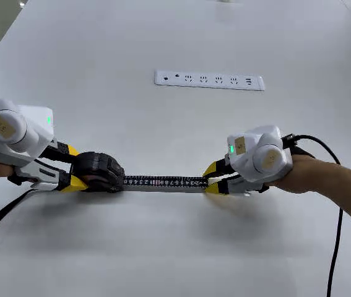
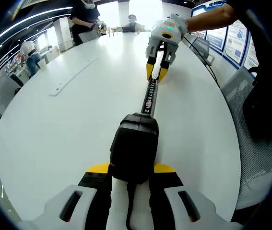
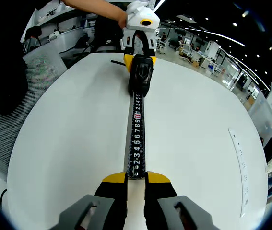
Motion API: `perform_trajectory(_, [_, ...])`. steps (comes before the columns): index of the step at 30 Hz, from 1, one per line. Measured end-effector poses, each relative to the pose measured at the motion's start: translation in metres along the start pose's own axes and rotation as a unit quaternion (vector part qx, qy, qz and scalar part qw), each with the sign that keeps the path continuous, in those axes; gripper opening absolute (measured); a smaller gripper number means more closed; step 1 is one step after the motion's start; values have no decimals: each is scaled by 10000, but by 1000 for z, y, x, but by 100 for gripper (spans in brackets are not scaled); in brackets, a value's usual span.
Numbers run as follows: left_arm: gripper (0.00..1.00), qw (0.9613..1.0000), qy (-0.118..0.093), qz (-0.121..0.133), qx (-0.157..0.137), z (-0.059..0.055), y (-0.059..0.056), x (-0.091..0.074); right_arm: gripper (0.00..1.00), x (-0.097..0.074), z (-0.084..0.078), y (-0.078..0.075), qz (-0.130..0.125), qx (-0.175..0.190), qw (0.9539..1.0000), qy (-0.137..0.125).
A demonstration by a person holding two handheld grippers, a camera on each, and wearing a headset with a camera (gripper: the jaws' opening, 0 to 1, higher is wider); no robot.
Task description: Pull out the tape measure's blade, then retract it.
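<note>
A black tape measure case (image 1: 98, 171) lies on the white table (image 1: 163, 247), held between the yellow-tipped jaws of my left gripper (image 1: 71, 167). In the left gripper view the case (image 2: 134, 146) sits squarely between the jaws of that gripper (image 2: 132, 168). The blade (image 1: 164, 182) runs out rightward, numbers up, to my right gripper (image 1: 212, 178), which is shut on its end. The right gripper view has the blade (image 3: 136, 139) stretching from this gripper (image 3: 136, 178) up to the case (image 3: 140, 74) and the left gripper (image 3: 139, 59) behind it.
A white power strip (image 1: 209, 80) lies flat farther back on the table. A black cable (image 1: 335, 247) trails from the right hand toward the near edge, and a dark strap (image 1: 2, 213) hangs from the left gripper. People stand beyond the table's far end (image 2: 85, 19).
</note>
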State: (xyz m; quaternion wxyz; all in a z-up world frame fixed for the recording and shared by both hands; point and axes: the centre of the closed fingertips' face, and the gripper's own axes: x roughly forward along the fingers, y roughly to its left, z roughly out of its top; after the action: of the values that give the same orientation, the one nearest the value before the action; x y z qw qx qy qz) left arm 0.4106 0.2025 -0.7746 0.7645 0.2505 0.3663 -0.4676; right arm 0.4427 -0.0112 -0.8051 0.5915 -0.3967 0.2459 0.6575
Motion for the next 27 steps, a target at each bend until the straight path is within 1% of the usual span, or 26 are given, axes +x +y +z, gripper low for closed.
perform_trajectory(10, [24,10000,11,2,-7,1,0,1,9,-12,-15,-3,-45,81,9999,121])
perform_trajectory(15, [24,10000,22,-7,-2,1,1,1,9,-18,-24,-2,-53,141,9997,187])
perform_trajectory(27, [24,10000,50,-15,13,1,1,1,9,-27,-40,1,-73,241,9992,326])
